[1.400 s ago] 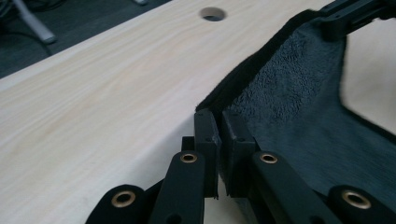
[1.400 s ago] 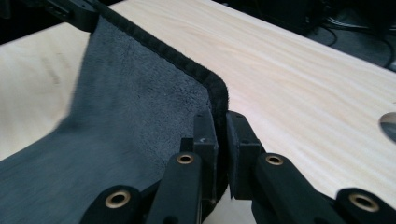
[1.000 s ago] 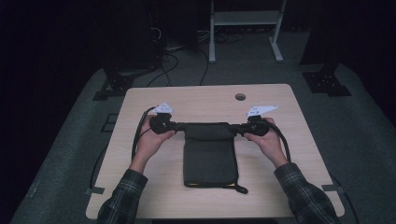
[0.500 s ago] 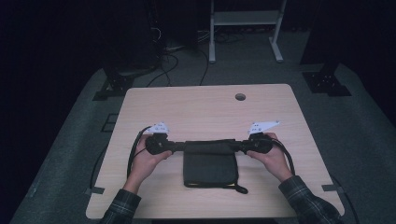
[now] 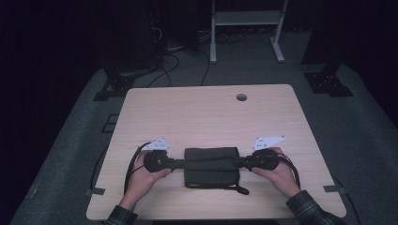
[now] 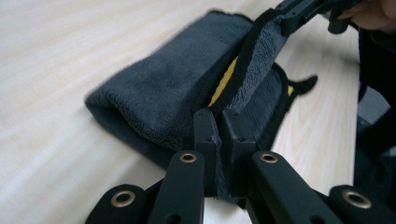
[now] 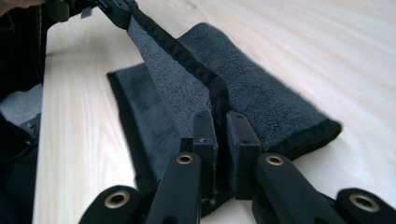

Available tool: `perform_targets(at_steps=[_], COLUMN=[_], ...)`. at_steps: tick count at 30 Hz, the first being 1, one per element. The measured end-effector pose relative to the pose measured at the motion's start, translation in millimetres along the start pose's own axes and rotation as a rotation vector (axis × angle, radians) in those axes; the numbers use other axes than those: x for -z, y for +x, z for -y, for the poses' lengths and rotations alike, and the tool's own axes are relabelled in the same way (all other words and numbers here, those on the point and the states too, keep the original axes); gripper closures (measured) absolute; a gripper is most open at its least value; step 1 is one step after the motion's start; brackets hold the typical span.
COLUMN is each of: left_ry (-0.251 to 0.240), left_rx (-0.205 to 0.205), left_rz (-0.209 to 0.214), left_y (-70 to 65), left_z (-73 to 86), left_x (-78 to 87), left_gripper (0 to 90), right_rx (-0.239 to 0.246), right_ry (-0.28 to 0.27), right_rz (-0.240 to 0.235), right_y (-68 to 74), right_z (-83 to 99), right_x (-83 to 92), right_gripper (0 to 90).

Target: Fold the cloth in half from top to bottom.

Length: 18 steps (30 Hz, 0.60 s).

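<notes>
Pale wooden table [image 5: 206, 117] on grey floor [image 5: 338, 122], dark room behind

Wooden table [image 5: 206, 117], white stand [image 5: 246, 18], cables [image 5: 173, 51]

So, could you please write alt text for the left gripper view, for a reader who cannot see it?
The left gripper has its two black jaws shut on the black-trimmed edge of a dark grey fleece towel, lifting that edge above the folded rest on a light wooden table. The right gripper holds the same edge farther off.

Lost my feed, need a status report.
Left gripper and right gripper shut on dark towel edge. Towel half folded on table. Nothing in the way.
</notes>
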<state>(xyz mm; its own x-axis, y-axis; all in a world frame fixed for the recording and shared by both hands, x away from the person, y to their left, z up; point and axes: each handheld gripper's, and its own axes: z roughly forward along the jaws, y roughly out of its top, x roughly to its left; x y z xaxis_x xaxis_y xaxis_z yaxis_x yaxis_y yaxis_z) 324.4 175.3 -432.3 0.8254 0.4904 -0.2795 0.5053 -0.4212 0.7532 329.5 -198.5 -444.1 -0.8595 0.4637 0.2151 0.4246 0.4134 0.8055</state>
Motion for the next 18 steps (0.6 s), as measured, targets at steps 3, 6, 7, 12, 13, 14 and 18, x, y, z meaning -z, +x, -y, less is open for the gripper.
perform_targets(at_steps=[3,6,7,12,13,14,18], left_ry=[0.031,0.069,0.082,0.134,0.133,0.123,0.043], left_rx=[0.008,0.019,0.020,0.017,0.015,0.014,0.013], left_rz=[0.001,0.009,0.007,-0.007,-0.004,0.001,0.035], left_y=[0.6,1.2,0.8,0.3,0.4,0.3,-1.2], left_z=[5.8,10.8,12.0,18.7,18.6,17.5,8.6], left_x=[-4.5,-9.6,-10.8,-17.2,-16.9,-15.5,-3.0], left_gripper=[85.6,85.4,85.3,83.7,82.7,81.3,75.9], right_rx=[-0.007,-0.004,-0.004,0.009,0.011,0.019,0.017], right_ry=[0.025,0.059,0.070,0.100,0.101,0.090,0.011], right_rz=[-0.012,-0.012,-0.013,-0.014,-0.016,-0.019,-0.041], right_y=[4.3,8.1,9.2,11.9,12.4,12.4,13.5], right_z=[7.6,13.8,15.6,21.1,20.8,19.8,11.5], right_x=[-2.9,-8.4,-10.0,-15.4,-15.2,-13.7,-1.7], right_gripper=[82.6,82.5,82.4,81.1,79.8,78.6,75.8])
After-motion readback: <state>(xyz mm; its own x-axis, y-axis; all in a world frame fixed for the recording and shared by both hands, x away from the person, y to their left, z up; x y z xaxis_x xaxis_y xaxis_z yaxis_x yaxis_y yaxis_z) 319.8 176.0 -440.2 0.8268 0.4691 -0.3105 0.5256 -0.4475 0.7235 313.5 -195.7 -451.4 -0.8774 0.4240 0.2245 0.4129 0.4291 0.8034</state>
